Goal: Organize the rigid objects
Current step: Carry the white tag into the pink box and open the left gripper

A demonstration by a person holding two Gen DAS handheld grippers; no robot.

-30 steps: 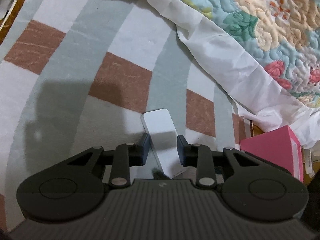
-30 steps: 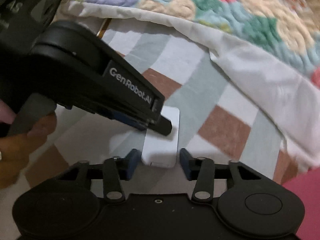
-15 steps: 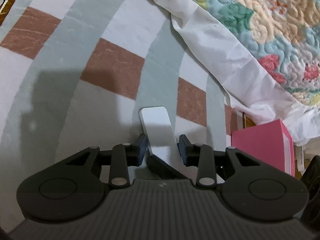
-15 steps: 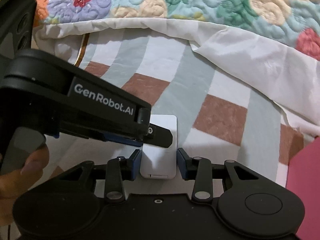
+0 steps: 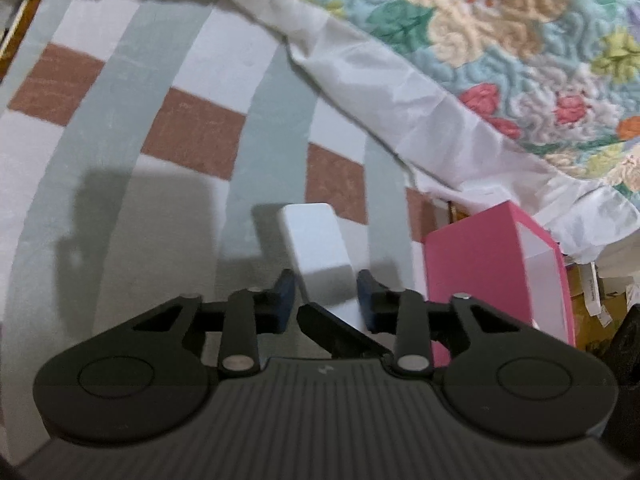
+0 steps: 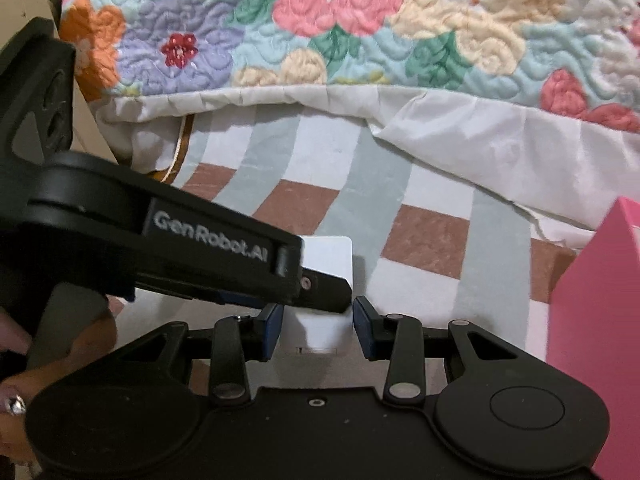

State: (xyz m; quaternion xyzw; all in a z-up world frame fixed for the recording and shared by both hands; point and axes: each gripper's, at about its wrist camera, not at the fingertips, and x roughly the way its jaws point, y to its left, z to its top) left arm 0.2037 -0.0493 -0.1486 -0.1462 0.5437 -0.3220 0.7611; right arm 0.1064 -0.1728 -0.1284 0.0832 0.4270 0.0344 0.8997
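Both claws (image 5: 325, 294) (image 6: 318, 328) parted around white block (image 5: 316, 240), long axis pointing away.

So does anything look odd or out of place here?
Yes: both grippers crowd the same white block. The left gripper and right gripper each straddle it with jaws open, crossing over it. The quilt hangs rumpled over the striped sheet.

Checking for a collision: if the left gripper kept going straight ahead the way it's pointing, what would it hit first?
The white flat device first; it already sits between the open jaws of the left gripper. Beyond it lies the striped bedsheet, then the floral quilt, though depth is unclear.
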